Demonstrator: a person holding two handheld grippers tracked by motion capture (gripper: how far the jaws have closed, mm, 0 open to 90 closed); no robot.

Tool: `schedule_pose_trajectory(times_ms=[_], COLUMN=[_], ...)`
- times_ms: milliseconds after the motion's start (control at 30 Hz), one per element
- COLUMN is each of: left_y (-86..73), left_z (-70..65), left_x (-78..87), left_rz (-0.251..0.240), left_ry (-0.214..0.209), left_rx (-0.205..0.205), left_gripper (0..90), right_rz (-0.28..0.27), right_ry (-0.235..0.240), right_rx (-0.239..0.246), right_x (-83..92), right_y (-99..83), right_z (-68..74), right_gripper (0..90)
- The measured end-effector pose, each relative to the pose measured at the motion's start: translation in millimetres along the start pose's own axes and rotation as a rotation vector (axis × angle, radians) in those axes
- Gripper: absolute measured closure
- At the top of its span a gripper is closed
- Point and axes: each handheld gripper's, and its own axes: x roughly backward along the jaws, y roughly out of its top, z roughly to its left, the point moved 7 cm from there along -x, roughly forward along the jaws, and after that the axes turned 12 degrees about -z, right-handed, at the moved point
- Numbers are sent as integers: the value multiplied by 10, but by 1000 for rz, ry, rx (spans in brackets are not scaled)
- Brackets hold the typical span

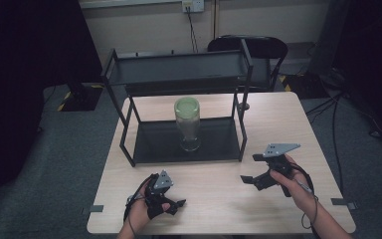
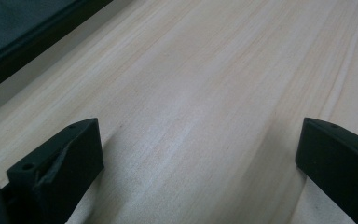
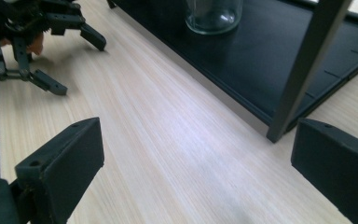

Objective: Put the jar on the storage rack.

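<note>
Both grippers, left and right, hover low over the tabletop at bottom, jaws wide, empty; the jar is cut off at the top edge.

Left hand-held gripper jaws wide apart over bare wooden table; black shelf base top-left.

Table: pale wood-grain top, rounded corners, standing on grey carpet, with 2 strips of grey tape at its front edge, 1 near each front corner. Rack: black metal, 2 tiers, standing directly on the far half of the table, its lower tray flat on the wood and its upper tray raised on corner posts. Jar: 1 clear glass jar with a pale green lid, upright on the lower tray, near the middle.
</note>
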Motion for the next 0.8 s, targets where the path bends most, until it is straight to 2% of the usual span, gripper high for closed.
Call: schedule_pose_trajectory(times_ms=[467,800], left_y=[0,0], left_z=[0,0], left_x=[0,0], left_rz=[0,0], left_ry=[0,0], left_rx=[0,0], left_gripper=[0,0], right_rz=[6,16], right_ry=[-21,-53], right_rx=[-25,-43], right_x=[117,239], right_y=[-191,-346], right_z=[-82,-175], right_gripper=[16,15])
